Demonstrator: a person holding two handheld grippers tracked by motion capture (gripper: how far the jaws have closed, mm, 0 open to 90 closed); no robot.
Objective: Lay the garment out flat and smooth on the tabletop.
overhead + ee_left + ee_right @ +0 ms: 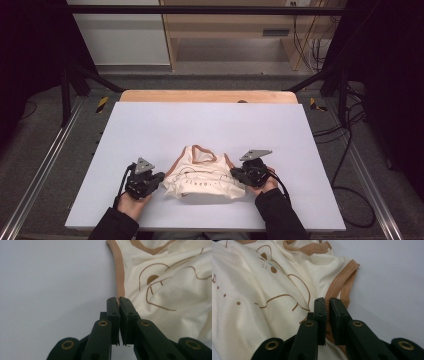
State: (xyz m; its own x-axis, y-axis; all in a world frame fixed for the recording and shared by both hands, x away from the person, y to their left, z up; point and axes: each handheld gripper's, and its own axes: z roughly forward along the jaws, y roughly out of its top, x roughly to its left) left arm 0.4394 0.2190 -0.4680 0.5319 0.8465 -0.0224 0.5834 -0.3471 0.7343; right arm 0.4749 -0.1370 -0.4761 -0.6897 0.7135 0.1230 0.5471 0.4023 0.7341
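We pinch cream top (206,180) by tan armhole edges — left hand-held gripper (118,301), right hand-held gripper (327,302) both clamped; bare surface (210,122) all round.

A pale blue table (150,130) has a wooden strip along its far edge. 1 small cream top (202,177) with brown trim lies crumpled on it, close to the near edge, about midway.
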